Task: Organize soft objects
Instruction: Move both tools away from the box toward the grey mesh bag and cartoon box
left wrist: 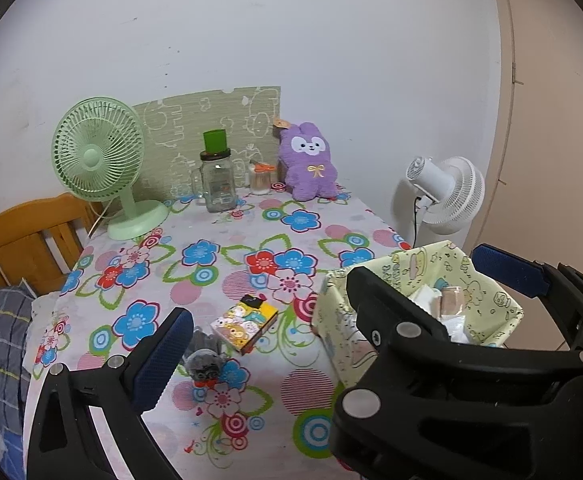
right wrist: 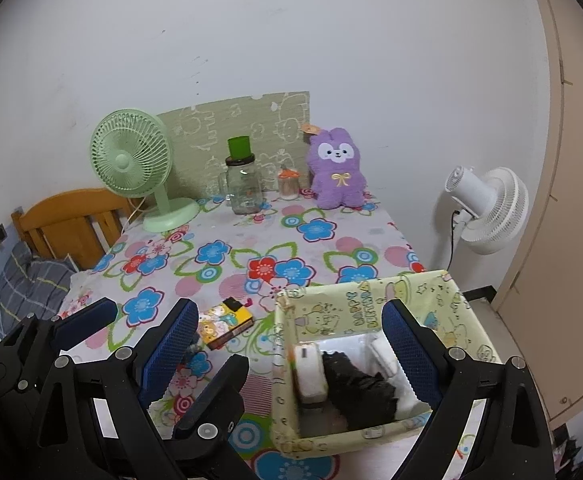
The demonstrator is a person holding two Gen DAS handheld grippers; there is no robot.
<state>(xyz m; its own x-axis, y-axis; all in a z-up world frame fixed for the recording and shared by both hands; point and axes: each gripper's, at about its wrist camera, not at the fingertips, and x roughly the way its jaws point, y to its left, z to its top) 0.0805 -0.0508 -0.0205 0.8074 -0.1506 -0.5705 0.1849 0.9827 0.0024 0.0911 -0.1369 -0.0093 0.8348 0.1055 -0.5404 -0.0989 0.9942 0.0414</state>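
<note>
Covering the table: a flowered cloth (right wrist: 323, 236) is spread over the whole top
Left gripper (right wrist: 151, 344): held low over the near left part of the cloth; its blue-padded fingers (left wrist: 163, 356) are spread wide and nothing is held between them
Right gripper (right wrist: 291, 364): held above the yellow-green box (right wrist: 331, 312); its fingers (right wrist: 407, 356) are set far apart, one over the cloth and one over the box, and nothing is gripped
Yellow-green box: placed at the near right edge of the table, open at the top
Box contents: a black soft item (right wrist: 359, 388) is seen lying inside, beside a white packet (right wrist: 309, 372) and other pale pieces
Grey plush (left wrist: 205, 356): left on the cloth, just beside the left gripper's inner finger, touching the cartoon box (left wrist: 245, 322)
Cartoon box: laid flat between the grey plush and the yellow-green box
Purple bunny plush (right wrist: 337, 170): propped upright at the far edge against the wall
Far edge: a green fan (right wrist: 135, 164), a glass jar (right wrist: 245, 188) topped by a green cup (right wrist: 239, 147)
Beyond the table: a white fan (right wrist: 487, 208) is seen on the right
</note>
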